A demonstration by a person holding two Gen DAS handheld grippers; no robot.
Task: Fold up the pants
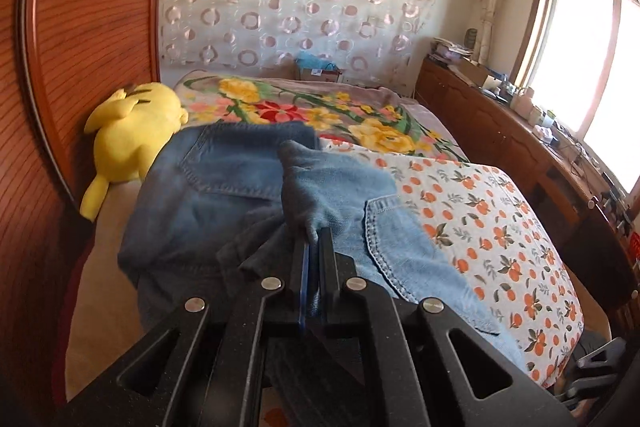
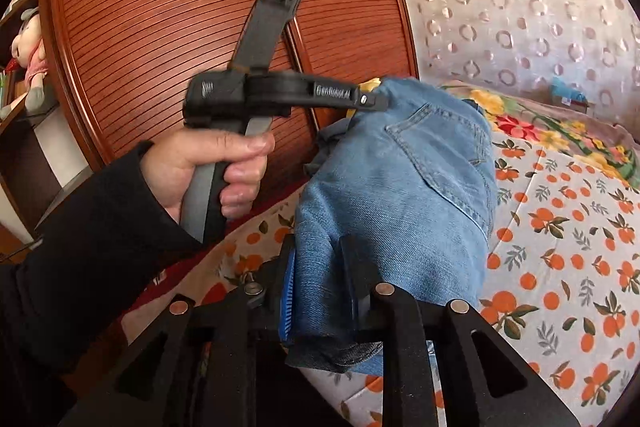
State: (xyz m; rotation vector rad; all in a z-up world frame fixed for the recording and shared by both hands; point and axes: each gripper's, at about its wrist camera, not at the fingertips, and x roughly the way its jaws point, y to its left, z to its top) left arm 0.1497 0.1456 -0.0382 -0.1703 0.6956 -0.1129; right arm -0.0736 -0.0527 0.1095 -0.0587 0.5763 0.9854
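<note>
Left wrist view: I see my left tool (image 1: 316, 247) with its jaws drawn together on a thin pinch of the faded blue denim pants (image 1: 240, 195), which rise to a small peak at the fingertips. The pants lie bunched on the bed, near its wardrobe-side edge, a back pocket facing up, partly on the white bedsheet printed with oranges (image 1: 500, 227) and just beside a yellow plush toy (image 1: 132, 139). The tool tilts downward toward the bed. I judge the fold barely under way: the cloth is gathered and lifted, not laid flat, and no clean crease shows.

Right wrist view: my right tool (image 2: 320, 279) is clamped on a thicker roll of the same denim, the blue pad showing on the left finger and a dark hem hanging below the jaws. The pants stretch away from it up to the left tool, which grips the far end. The person's left hand (image 2: 212, 167), in a dark sleeve, wraps that tool's handle, held up level before the reddish slatted wardrobe door (image 2: 160, 7). Laying down, smoothing and folding remain, I think.
</note>
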